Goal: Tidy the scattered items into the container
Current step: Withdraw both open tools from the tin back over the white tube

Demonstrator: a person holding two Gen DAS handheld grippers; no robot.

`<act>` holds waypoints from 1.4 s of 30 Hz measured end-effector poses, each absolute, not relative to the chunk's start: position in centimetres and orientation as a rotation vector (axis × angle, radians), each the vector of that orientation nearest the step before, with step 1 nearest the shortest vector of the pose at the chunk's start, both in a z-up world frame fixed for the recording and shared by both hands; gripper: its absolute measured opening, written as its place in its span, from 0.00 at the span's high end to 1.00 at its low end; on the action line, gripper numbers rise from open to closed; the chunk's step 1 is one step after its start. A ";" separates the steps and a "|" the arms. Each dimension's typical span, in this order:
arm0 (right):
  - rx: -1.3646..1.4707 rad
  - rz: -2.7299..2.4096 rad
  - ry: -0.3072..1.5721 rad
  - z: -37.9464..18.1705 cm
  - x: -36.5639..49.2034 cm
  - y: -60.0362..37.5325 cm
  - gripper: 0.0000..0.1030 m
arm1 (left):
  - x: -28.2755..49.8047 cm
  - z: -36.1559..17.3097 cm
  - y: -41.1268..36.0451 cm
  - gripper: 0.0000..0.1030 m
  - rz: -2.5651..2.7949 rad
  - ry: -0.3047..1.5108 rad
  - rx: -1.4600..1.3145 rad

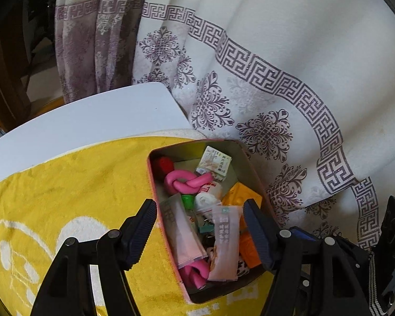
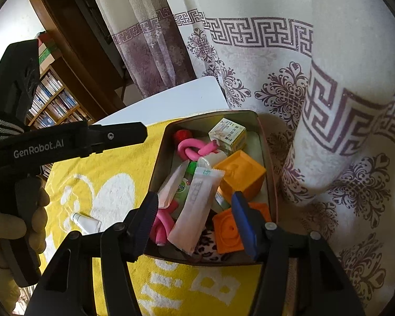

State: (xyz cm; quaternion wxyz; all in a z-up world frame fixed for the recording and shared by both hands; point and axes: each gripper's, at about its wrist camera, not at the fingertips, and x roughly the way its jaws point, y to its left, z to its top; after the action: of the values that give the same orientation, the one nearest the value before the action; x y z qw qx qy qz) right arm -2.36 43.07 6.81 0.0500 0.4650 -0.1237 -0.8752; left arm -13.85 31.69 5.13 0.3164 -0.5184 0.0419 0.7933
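A pink-rimmed tin box point(image 1: 153, 181) point(image 2: 158, 158) sits on a yellow towel point(image 1: 65, 184) point(image 2: 113, 158). Inside lie two pale pink sachets point(image 1: 225, 242) point(image 2: 194, 205), a knotted pink foam rope point(image 1: 187, 181) point(image 2: 194, 151), orange cubes point(image 2: 241, 175), a small printed carton point(image 1: 214, 162) point(image 2: 227, 133) and a green-capped bottle point(image 1: 188, 201). My left gripper point(image 1: 200, 206) hangs open over the box, its pads apart from the sachets below. My right gripper point(image 2: 195, 197) is open above the box's near end, gripping nothing. Outside the box, a small white tube point(image 2: 85, 222) lies on the towel.
The towel covers a white table point(image 1: 79, 121) point(image 2: 171, 100) whose far corner shows. A patterned white and purple curtain point(image 1: 276, 79) point(image 2: 329, 105) hangs right behind the box. A gloved hand point(image 2: 2, 226) holds the left gripper's body at the left. A bookshelf point(image 2: 52, 100) stands beyond.
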 end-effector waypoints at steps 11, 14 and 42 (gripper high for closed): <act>1.409 -2.643 -0.356 7.1 -1.3 41.1 0.40 | -12.9 5.0 27.3 0.32 2.145 0.052 -1.420; 1.408 -2.627 -0.350 7.1 -1.1 40.1 0.40 | -12.5 5.0 25.5 0.32 2.167 0.033 -1.431; 1.423 -2.462 -0.240 6.1 0.8 27.0 0.40 | -8.7 3.7 5.3 0.32 2.335 -0.125 -1.606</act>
State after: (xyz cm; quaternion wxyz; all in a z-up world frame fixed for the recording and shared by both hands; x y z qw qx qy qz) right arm 0.81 27.01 6.10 0.1433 0.4934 -0.0832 -0.8539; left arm -8.68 5.28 3.67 0.1520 -0.5596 -0.0436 0.8135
